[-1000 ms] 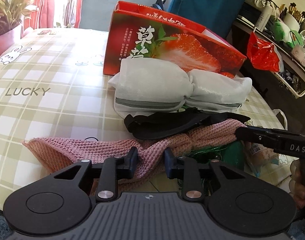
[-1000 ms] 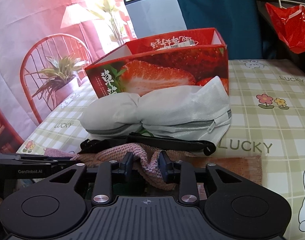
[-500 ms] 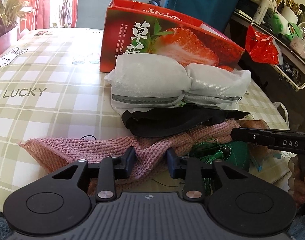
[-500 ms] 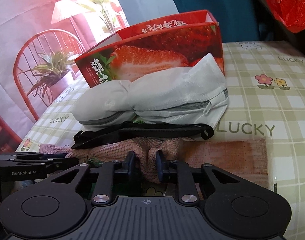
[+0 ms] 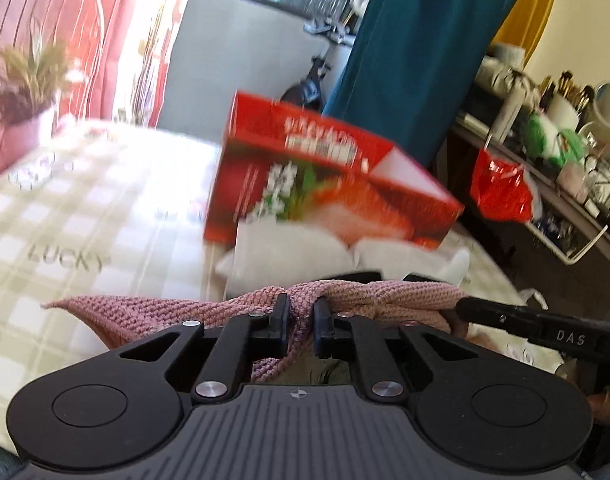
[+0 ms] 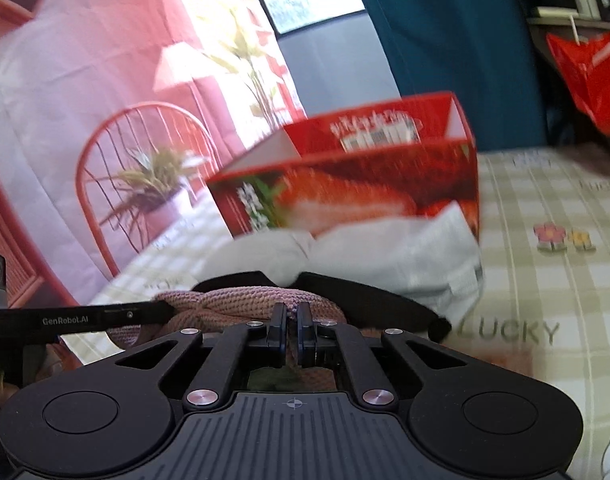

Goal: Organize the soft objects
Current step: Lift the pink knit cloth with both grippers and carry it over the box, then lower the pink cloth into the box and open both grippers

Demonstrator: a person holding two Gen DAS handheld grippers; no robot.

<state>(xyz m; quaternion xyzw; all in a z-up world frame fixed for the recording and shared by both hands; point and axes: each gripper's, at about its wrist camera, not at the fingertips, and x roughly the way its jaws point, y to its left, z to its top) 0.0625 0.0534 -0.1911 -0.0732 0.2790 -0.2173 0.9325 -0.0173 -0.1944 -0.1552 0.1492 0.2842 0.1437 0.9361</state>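
I've got both grippers [image 5: 302, 322] [image 6: 291, 328] pinching the pink knitted cloth [image 5: 177, 314]; left jaws closing, long axis spanning between them.

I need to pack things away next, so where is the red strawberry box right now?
The red strawberry box stands open on the checked tablecloth, mid-frame in both wrist views, directly behind the white mesh bag and beyond the pink knit cloth.

Lived-in home room. Table [image 5: 65, 216] under checked "LUCKY" cloth with cartoon flowers, rabbit. Potted plant [image 5: 29, 92] beside red wire chair [image 6: 145, 168]. Teal curtain [image 5: 417, 40], pink drape [image 6: 85, 80] by window. Side shelf [image 5: 553, 184] crowded with cups, brushes, mirror; red bag [image 5: 501, 188] hanging.
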